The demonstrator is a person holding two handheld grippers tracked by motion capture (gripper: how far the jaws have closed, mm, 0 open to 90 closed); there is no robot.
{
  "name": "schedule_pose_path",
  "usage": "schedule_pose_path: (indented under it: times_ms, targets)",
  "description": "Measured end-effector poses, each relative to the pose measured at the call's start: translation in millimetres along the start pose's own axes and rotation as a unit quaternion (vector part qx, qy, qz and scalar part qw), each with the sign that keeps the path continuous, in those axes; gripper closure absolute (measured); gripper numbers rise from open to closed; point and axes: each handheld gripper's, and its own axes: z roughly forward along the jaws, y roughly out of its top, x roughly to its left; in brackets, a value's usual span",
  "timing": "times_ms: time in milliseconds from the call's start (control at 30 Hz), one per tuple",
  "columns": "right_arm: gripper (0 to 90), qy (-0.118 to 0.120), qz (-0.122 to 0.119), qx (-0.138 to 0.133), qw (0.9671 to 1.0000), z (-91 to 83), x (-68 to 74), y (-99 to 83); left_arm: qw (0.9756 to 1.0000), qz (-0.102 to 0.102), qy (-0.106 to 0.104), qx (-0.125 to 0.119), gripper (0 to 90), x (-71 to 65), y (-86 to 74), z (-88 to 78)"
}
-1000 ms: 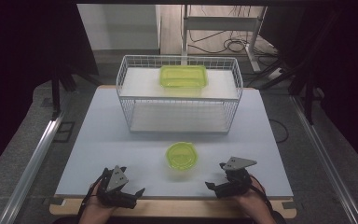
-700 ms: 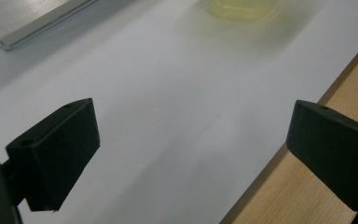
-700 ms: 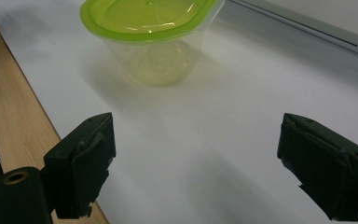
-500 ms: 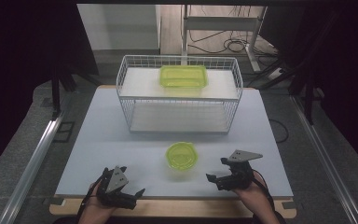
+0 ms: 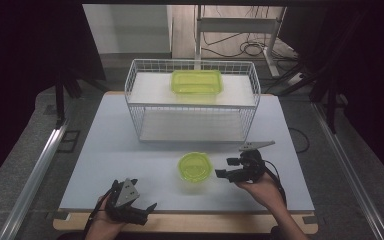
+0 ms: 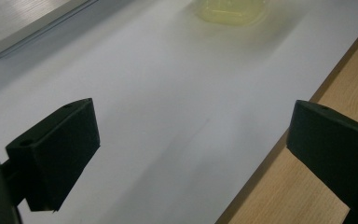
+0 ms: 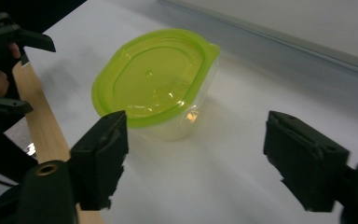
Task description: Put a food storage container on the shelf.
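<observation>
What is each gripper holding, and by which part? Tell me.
Nothing is held. The right gripper stands open beside the round lidded container, short of it; its jaws have just been closing. The left gripper is open over bare table.

A lab or test bay set up for recording: a white table [image 5: 130, 150] ringed by black curtains [image 5: 30, 60], aluminium rails [image 5: 35, 175] along the floor, loose cables [image 5: 240, 47] behind a metal stand [image 5: 230, 25], and bare grey flooring.

1. Tub [image 6: 230, 10] in left gripper view: blurred, cut off by top edge.
2. Right hand-held gripper [image 7: 196, 161] in its own view: right jaw cut by the picture's edge.
3. Basket [image 5: 190, 107] far wall: mesh too fine to resolve.
</observation>
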Motion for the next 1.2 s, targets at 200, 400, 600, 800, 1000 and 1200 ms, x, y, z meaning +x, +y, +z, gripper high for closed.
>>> schedule_pose_path:
  times_ms: [200,400,600,800,1000,1200]
  targets:
    - [37.3,0.01,0.006,0.01,0.9999,15.5,-7.9,13.2,1.0,0.004,0.0,0.003,2.5,-0.3,-0.4,0.2]
    - [46.9,0.034,0.019,0.031,0.9988,36.0,-17.3,24.9,1.0,0.007,0.001,0.005,2.5,0.0,-1.2,-0.1]
    - [53.1,0.065,0.042,0.049,0.9958,50.5,-26.3,29.3,0.9998,0.015,0.002,0.012,2.6,-0.7,-1.2,0.1]
    - [63.7,0.104,0.064,0.057,0.9909,55.8,-31.4,30.4,0.9998,0.018,0.001,0.013,2.6,-2.4,-1.3,1.0]
    - [79.6,0.129,0.071,0.07,0.9867,50.9,-30.2,30.7,0.9997,0.023,0.002,0.013,2.7,-3.3,-1.1,1.2]
    - [81.4,0.141,0.089,0.081,0.9827,45.4,-26.5,30.5,0.9996,0.026,0.002,0.015,2.7,-4.3,-0.9,1.3]
